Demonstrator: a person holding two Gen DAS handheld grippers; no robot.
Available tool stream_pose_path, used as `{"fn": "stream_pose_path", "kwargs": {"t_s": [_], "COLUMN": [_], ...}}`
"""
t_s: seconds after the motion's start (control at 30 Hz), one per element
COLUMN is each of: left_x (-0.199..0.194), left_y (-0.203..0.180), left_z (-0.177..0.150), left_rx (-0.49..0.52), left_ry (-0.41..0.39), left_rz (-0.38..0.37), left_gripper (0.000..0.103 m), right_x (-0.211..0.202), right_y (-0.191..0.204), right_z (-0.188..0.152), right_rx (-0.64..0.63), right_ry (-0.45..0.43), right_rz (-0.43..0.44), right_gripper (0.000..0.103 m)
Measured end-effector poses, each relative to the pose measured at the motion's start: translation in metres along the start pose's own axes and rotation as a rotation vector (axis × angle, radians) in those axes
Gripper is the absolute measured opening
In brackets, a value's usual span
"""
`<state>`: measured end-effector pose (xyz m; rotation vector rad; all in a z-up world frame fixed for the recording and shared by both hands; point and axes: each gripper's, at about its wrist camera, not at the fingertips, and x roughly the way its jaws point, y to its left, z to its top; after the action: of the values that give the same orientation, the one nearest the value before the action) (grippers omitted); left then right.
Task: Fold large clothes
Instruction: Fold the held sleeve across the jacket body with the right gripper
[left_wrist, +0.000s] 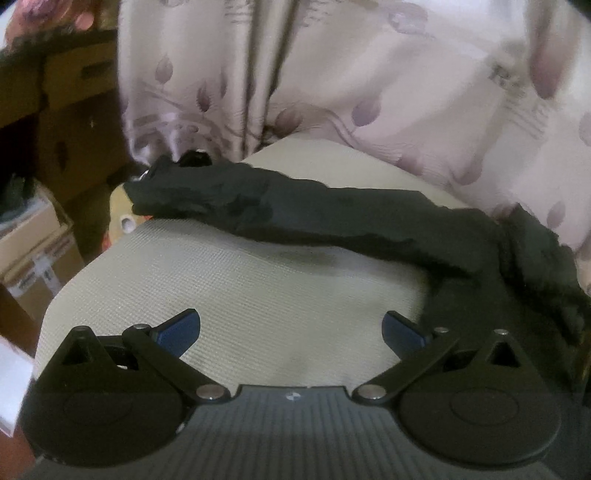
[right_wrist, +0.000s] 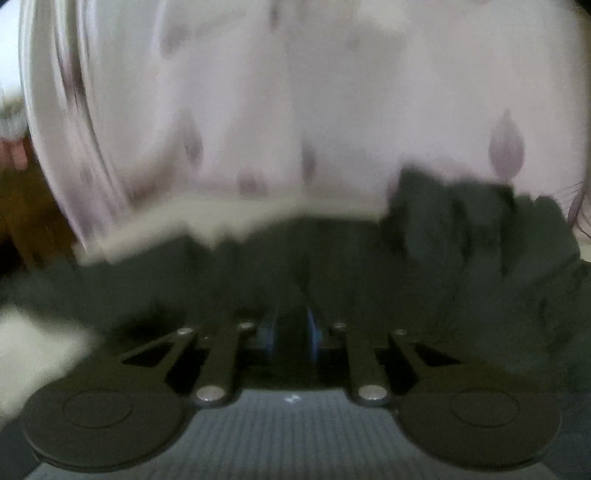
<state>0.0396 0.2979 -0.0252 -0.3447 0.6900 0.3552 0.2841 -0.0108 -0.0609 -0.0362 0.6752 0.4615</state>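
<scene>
Left gripper (left_wrist: 291, 332): jaws spread wide, blue pads (left_wrist: 177, 330) apart, nothing between them. It hangs over bare textured cream surface (left_wrist: 240, 280), with open room ahead as far as the garment.

Right gripper (right_wrist: 291, 334): jaws nearly together, pinching a fold of the black garment (right_wrist: 480, 240); dark cloth fills the narrow gap between the blue pads (right_wrist: 313, 338). This view is blurred, so fine detail cannot be read. A pale patch of surface shows at the near left.

Black garment (left_wrist: 332, 218): bunched into a long rope-like band lying on the surface. In the left wrist view its long axis runs from the far left corner of the surface across to the right, where it bends toward the camera and piles into a thicker heap at the right edge. Bare surface lies on both sides of the band.

Edges: the surface's left edge drops off beside cardboard boxes (left_wrist: 33, 243) standing close by. Directly behind the far edge hangs a pale curtain with a purple leaf print (left_wrist: 406, 92), almost touching the garment's far end.
</scene>
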Motion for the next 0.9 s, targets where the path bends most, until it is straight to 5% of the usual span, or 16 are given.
{"fn": "stream_pose_path", "kwargs": {"t_s": [0.07, 0.33, 0.53, 0.67, 0.7, 0.77, 0.8, 0.9], "left_x": [0.008, 0.042, 0.090, 0.107, 0.110, 0.117, 0.123, 0.117], "left_y": [0.013, 0.067, 0.097, 0.102, 0.101, 0.095, 0.091, 0.065], "left_z": [0.005, 0.044, 0.078, 0.093, 0.097, 0.104, 0.109, 0.126], "left_rx": [-0.039, -0.240, -0.376, -0.403, -0.400, -0.374, -0.362, -0.298], "left_ry": [0.007, -0.003, 0.071, 0.067, 0.062, 0.051, 0.083, 0.045], "left_rz": [0.003, -0.028, -0.011, -0.001, -0.004, 0.002, 0.002, 0.041], "left_gripper": [0.103, 0.097, 0.098, 0.101, 0.094, 0.041, 0.005, 0.005], "right_x": [0.023, 0.025, -0.015, -0.060, -0.071, -0.092, -0.104, -0.138], "right_y": [0.004, 0.003, -0.001, 0.006, 0.007, 0.008, 0.006, -0.014], "right_z": [-0.011, -0.002, -0.012, -0.031, -0.036, -0.047, -0.053, -0.071], "right_rx": [-0.023, -0.011, 0.104, 0.062, 0.043, 0.005, -0.001, 0.039], "right_ry": [0.098, 0.149, 0.023, -0.044, -0.050, -0.064, -0.075, -0.107], "right_rz": [-0.026, -0.019, 0.066, 0.151, 0.164, 0.154, 0.147, 0.139], "right_gripper": [0.011, 0.011, 0.015, 0.016, 0.016, 0.016, 0.016, 0.016]}}
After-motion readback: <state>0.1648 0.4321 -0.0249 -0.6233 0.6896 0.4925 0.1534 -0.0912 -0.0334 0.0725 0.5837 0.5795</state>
